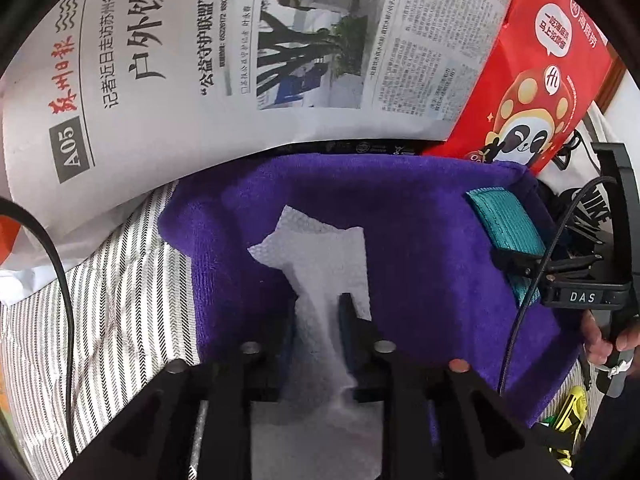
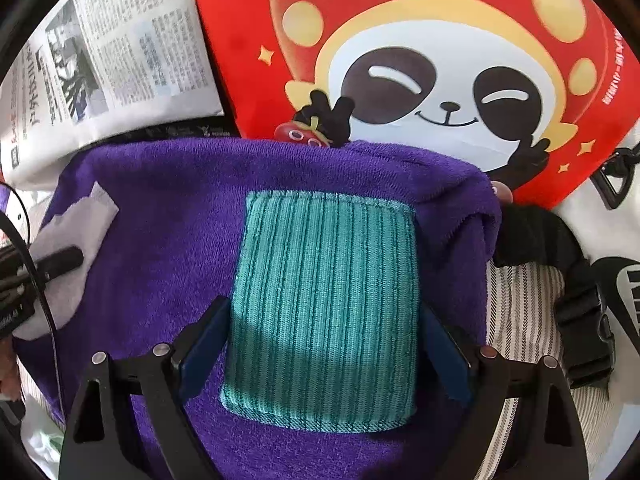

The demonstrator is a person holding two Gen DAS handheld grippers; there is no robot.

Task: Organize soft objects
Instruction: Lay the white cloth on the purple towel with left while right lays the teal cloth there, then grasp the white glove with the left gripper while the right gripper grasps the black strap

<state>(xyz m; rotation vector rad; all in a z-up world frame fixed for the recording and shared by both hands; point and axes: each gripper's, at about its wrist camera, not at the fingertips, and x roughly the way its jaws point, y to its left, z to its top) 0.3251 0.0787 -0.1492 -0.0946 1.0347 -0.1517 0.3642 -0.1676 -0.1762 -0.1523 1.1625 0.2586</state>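
Note:
A purple towel (image 1: 420, 248) lies spread on striped bedding, also in the right wrist view (image 2: 168, 216). My left gripper (image 1: 318, 312) is shut on a white paper tissue (image 1: 320, 248), which drapes onto the towel's middle; the tissue shows at the left of the right wrist view (image 2: 76, 248). A folded teal ribbed cloth (image 2: 324, 316) lies flat on the towel's right part. My right gripper (image 2: 324, 316) is open, with one jaw on each side of the teal cloth. In the left wrist view the teal cloth (image 1: 506, 220) and the right gripper (image 1: 532, 268) sit at right.
A newspaper (image 1: 224, 52) and a red panda-print bag (image 1: 532, 80) lie beyond the towel. Striped bedding (image 1: 120, 300) lies to the left. A white shirt with black lettering (image 2: 616, 280) and a black strap with buckle (image 2: 576, 304) lie to the right. A black cable (image 1: 60, 272) runs at left.

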